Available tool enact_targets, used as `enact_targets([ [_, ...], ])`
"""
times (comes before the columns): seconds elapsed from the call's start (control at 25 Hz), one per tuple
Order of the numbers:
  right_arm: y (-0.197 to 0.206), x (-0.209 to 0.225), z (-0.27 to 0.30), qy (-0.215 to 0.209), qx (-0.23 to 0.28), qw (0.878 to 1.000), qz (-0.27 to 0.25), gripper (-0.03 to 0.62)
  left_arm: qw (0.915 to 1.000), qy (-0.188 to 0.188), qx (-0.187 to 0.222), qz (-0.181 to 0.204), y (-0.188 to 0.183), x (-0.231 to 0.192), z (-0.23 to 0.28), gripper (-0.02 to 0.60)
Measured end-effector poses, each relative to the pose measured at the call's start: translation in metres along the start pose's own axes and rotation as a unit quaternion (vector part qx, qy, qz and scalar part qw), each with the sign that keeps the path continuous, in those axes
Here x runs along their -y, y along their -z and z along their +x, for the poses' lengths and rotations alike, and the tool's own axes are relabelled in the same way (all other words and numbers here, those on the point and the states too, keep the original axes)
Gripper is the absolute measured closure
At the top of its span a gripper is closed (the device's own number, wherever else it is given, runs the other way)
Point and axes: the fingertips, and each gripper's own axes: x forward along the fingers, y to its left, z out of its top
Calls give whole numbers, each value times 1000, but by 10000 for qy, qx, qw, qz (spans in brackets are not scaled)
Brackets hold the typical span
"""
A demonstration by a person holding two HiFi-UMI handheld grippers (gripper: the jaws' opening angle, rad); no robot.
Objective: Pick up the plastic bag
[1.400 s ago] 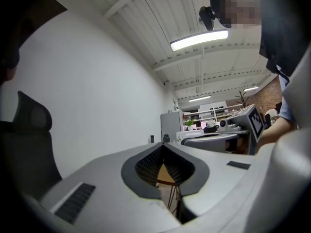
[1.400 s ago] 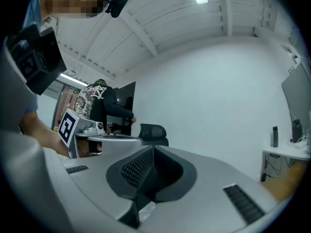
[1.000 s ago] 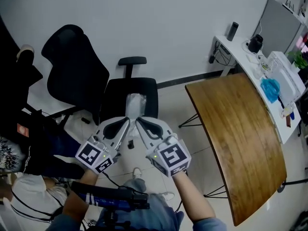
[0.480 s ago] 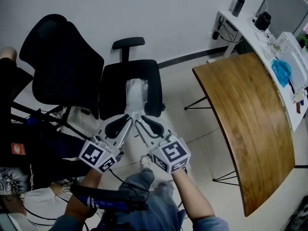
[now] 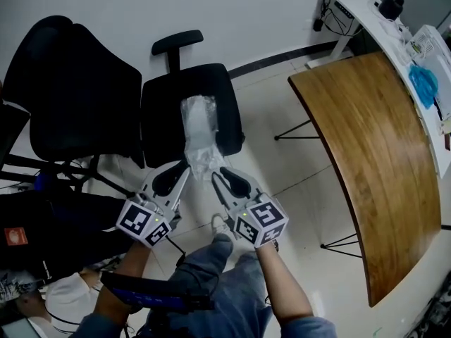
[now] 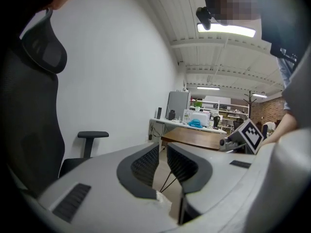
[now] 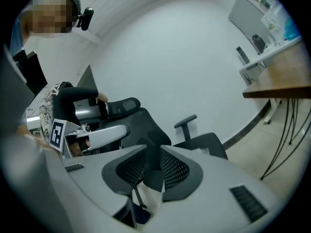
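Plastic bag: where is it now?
Head view, left of centre: the plastic bag stretches over the black chair's seat, its near end between the left gripper and the right gripper, whose jaws have just been opening.

Rig: left claw and right claw have pale grey shells and black mesh-textured pads. Left cube, right cube: white, black square markers, small green lamp. Blue sleeves; blue-grey jeans.
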Motion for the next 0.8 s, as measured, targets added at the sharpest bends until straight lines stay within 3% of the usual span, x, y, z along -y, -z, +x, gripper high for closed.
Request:
enact_targets([
  [0.36,82,40,4,360,22,9943,1006,472,9994,82,-320,-57,51,-12,12,520],
  [0.8,176,81,2,512,154,9725,2265,439,9982,117,-579,86,104,4,17,522],
])
